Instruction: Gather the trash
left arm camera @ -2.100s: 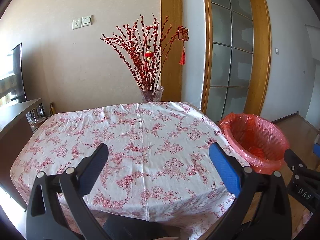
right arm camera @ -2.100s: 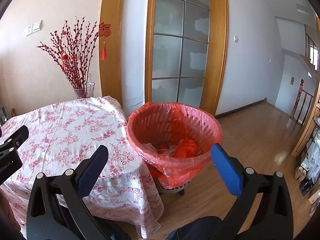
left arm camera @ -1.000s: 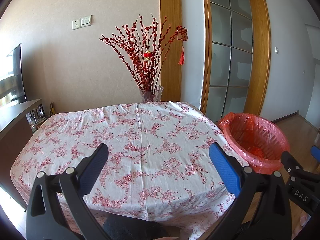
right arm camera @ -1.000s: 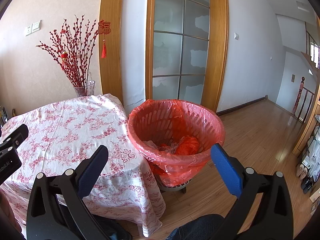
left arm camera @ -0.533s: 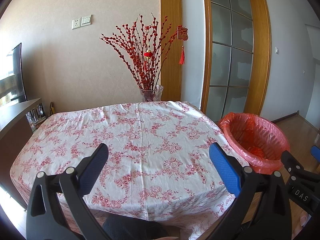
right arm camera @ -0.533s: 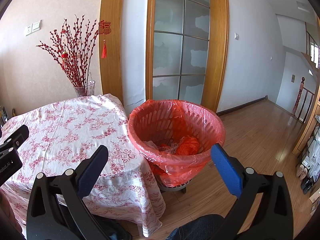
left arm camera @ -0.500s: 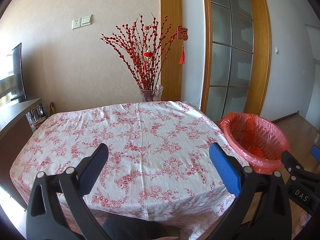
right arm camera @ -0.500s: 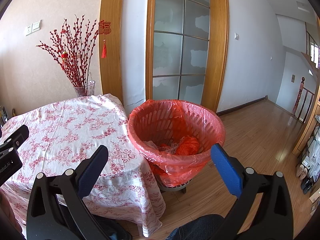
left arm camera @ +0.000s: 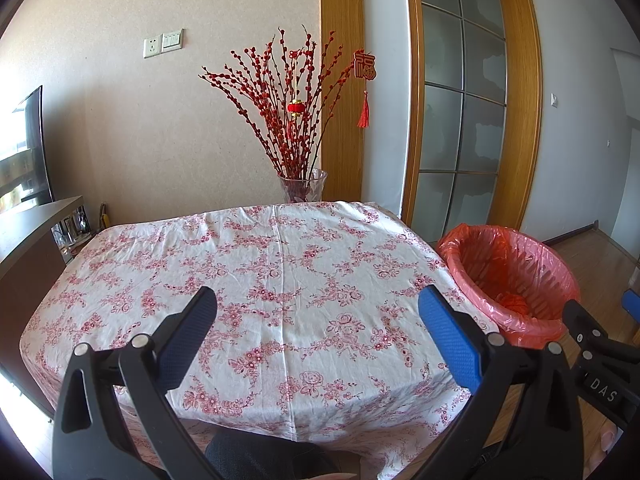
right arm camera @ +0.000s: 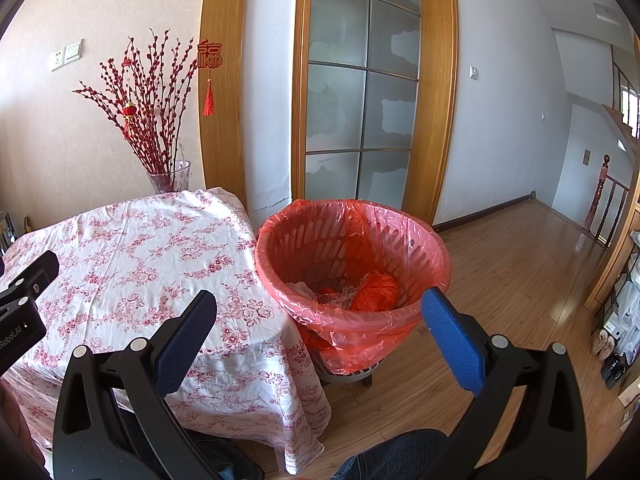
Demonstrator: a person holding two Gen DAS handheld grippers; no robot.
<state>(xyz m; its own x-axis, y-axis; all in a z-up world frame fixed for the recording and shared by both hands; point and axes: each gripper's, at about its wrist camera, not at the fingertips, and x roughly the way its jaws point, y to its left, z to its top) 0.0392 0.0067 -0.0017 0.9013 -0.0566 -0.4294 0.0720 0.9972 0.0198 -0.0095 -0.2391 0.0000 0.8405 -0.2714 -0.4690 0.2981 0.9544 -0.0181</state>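
A waste basket lined with a red plastic bag (right arm camera: 352, 248) stands on the floor at the table's right side; it also shows in the left wrist view (left arm camera: 508, 268). Crumpled red and clear trash (right arm camera: 372, 288) lies inside it. My left gripper (left arm camera: 318, 312) is open and empty above the near part of the floral tablecloth (left arm camera: 256, 264). My right gripper (right arm camera: 320, 312) is open and empty, in front of the basket and a little above its rim. No loose trash shows on the cloth.
A glass vase of red berry branches (left arm camera: 302, 188) stands at the table's far edge. A dark cabinet (left arm camera: 28, 240) is at the left. Wooden floor (right arm camera: 520, 264) stretches right toward a stair rail (right arm camera: 604, 204). Glass doors (right arm camera: 360, 120) are behind the basket.
Both grippers stay open and empty. The right wrist view has shifted very slightly; the basket sits marginally lower in it than two seconds ago. The left is still.
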